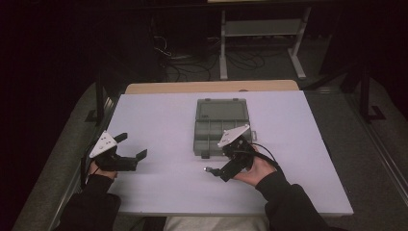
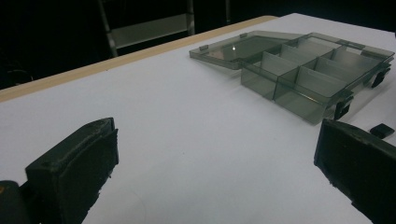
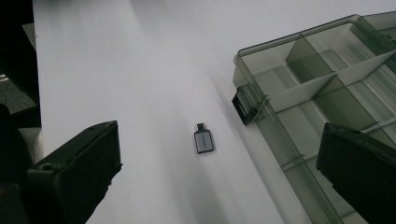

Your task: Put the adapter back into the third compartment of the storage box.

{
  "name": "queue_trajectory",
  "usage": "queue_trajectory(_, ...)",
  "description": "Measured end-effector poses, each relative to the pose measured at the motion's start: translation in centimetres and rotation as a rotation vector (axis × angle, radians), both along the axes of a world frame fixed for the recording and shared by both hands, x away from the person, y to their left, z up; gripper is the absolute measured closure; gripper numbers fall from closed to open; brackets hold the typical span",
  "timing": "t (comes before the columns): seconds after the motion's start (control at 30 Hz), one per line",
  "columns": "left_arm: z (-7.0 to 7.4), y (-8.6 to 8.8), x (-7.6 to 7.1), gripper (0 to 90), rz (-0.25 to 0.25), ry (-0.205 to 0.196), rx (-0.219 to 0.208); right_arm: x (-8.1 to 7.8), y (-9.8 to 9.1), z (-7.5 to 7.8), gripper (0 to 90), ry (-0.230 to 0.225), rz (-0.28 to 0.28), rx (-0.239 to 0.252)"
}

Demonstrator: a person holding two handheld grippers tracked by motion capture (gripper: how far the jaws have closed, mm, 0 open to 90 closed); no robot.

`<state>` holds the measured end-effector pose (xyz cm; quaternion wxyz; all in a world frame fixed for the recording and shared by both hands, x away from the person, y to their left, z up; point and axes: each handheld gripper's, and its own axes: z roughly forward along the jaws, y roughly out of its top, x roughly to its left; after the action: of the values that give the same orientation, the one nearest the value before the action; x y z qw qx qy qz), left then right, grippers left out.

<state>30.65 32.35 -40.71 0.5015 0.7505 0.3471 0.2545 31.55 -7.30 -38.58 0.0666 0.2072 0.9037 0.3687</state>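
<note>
A smoky-grey clear compartment box [image 1: 214, 137] lies in the middle of the white table with its lid [image 1: 221, 109] folded flat open behind it. Its compartments [image 3: 327, 88] look empty. A small grey adapter plug [image 3: 204, 141] lies on the table just in front of the box's left latch [image 3: 245, 105], seen from above as the adapter plug [image 1: 208, 169]. My right gripper [image 3: 219, 154] hovers open over it, one jaw above the box's front edge; from above the right gripper [image 1: 221, 161] is at the box's front corner. My left gripper [image 1: 133, 145] rests open near the table's left edge, holding nothing.
The box [image 2: 308, 70] and its lid [image 2: 238, 49] lie well ahead of the left gripper [image 2: 217, 154], with bare white table [image 2: 187, 121] between. A wooden strip [image 1: 211, 86] borders the table's far edge. Beyond it stand a metal frame [image 1: 262, 29] and floor cables [image 1: 192, 65].
</note>
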Motion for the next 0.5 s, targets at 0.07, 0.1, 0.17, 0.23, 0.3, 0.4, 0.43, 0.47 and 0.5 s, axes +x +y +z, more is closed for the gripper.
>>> queue_trajectory(0.07,0.0,0.0,0.0,0.0,0.000,0.000,-0.001,0.0,0.3,-0.2,0.0,0.002,0.008,-0.009)
queue_trajectory(0.1,0.0,0.0,0.0,0.0,0.000,0.000,-0.001,0.0,0.3,-0.2,0.0,0.002,0.008,-0.009)
queue_trajectory(0.17,0.0,0.0,0.0,0.0,-0.003,-0.001,-0.001,0.0,0.8,-0.5,0.0,0.008,0.021,-0.027)
queue_trajectory(0.23,0.0,0.0,0.0,0.0,-0.004,-0.001,-0.002,0.0,0.8,-0.6,0.0,0.006,0.024,-0.030)
queue_trajectory(0.3,0.0,0.0,0.0,0.0,-0.001,0.000,-0.005,0.0,1.2,-0.9,0.0,0.008,0.040,-0.043)
queue_trajectory(0.4,0.0,0.0,0.0,0.0,-0.002,0.000,-0.004,0.0,1.5,-1.0,0.0,0.009,0.044,-0.047)
queue_trajectory(0.43,0.0,0.0,0.0,0.0,-0.002,-0.001,-0.004,0.0,1.6,-1.0,0.0,0.009,0.048,-0.047)
queue_trajectory(0.47,0.0,0.0,0.0,0.0,-0.002,0.000,-0.004,0.0,1.6,-1.0,0.0,0.009,0.048,-0.046)
queue_trajectory(0.5,0.0,0.0,0.0,0.0,-0.002,0.000,-0.004,0.0,1.7,-1.1,0.0,0.012,0.049,-0.048)
